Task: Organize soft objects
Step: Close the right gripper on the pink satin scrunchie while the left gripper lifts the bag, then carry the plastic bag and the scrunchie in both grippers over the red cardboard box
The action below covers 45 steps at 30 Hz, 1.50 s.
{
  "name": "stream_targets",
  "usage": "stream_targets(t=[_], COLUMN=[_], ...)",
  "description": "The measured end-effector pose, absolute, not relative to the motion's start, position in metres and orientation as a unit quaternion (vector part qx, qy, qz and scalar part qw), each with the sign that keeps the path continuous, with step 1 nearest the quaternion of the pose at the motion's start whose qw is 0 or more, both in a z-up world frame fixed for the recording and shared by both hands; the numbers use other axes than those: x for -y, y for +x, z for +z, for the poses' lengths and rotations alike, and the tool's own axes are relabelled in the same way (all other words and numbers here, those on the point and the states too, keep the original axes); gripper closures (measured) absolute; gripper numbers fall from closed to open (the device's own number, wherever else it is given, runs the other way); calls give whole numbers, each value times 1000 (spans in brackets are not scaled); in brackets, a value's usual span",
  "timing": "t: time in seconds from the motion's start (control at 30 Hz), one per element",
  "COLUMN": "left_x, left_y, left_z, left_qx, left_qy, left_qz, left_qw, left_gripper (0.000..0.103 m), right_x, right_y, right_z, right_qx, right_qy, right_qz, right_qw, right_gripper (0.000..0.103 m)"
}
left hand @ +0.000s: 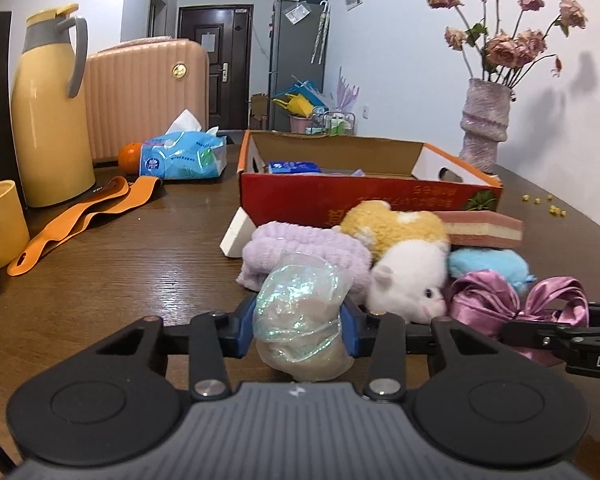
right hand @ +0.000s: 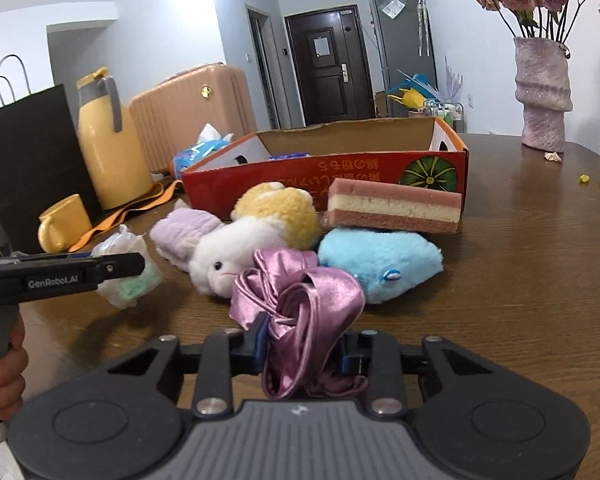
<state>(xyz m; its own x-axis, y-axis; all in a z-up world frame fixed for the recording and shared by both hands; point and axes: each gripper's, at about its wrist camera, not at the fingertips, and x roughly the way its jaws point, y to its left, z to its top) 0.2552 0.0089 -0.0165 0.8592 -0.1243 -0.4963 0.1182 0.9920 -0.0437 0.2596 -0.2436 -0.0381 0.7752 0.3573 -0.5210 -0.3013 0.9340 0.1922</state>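
My left gripper [left hand: 300, 330] is shut on a squishy iridescent ball [left hand: 300, 312], its blue pads pressing both sides. In the right wrist view that ball [right hand: 126, 276] hangs beside the left tool. My right gripper [right hand: 302, 350] is shut on a purple satin bow [right hand: 300, 300]. Behind them lie a white-and-yellow plush hamster [right hand: 256, 236], a lilac towel roll [left hand: 300, 248], a blue plush [right hand: 380, 260] and a pink-and-cream sponge [right hand: 394, 206]. The red cardboard box [left hand: 364, 196] stands open behind the pile.
A yellow thermos [left hand: 48, 120], yellow mug [left hand: 0, 220], orange strap [left hand: 88, 216], tissue pack [left hand: 184, 156] and an orange stand at the left. A vase of dried roses [left hand: 486, 120] stands at the back right. A black paper bag [right hand: 24, 152] is at far left.
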Motion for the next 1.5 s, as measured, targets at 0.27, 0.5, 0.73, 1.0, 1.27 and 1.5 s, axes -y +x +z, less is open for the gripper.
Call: stream_targets(t=[0.27, 0.5, 0.73, 1.0, 1.27, 1.5], left_x=[1, 7, 12, 11, 11, 14], left_y=[216, 183, 156, 147, 151, 173], left_z=[4, 23, 36, 41, 42, 44], left_qx=[-231, -202, -179, -169, -171, -165], left_qy=[-3, -3, 0, -3, -6, -2], left_qz=[-70, -78, -83, -83, -82, -83], left_qw=[970, 976, 980, 982, 982, 983], left_gripper=[60, 60, 60, 60, 60, 60], right_x=[252, 258, 258, 257, 257, 259], right_y=[219, 186, 164, 156, 162, 182], right_z=[-22, -3, 11, 17, 17, 22], right_qx=[-259, -226, -202, -190, -187, -182], right_qy=[58, 62, 60, 58, 57, 54], right_qz=[175, 176, 177, 178, 175, 167], right_qw=[948, 956, 961, 964, 965, 967], right_gripper=[72, 72, 72, 72, 72, 72])
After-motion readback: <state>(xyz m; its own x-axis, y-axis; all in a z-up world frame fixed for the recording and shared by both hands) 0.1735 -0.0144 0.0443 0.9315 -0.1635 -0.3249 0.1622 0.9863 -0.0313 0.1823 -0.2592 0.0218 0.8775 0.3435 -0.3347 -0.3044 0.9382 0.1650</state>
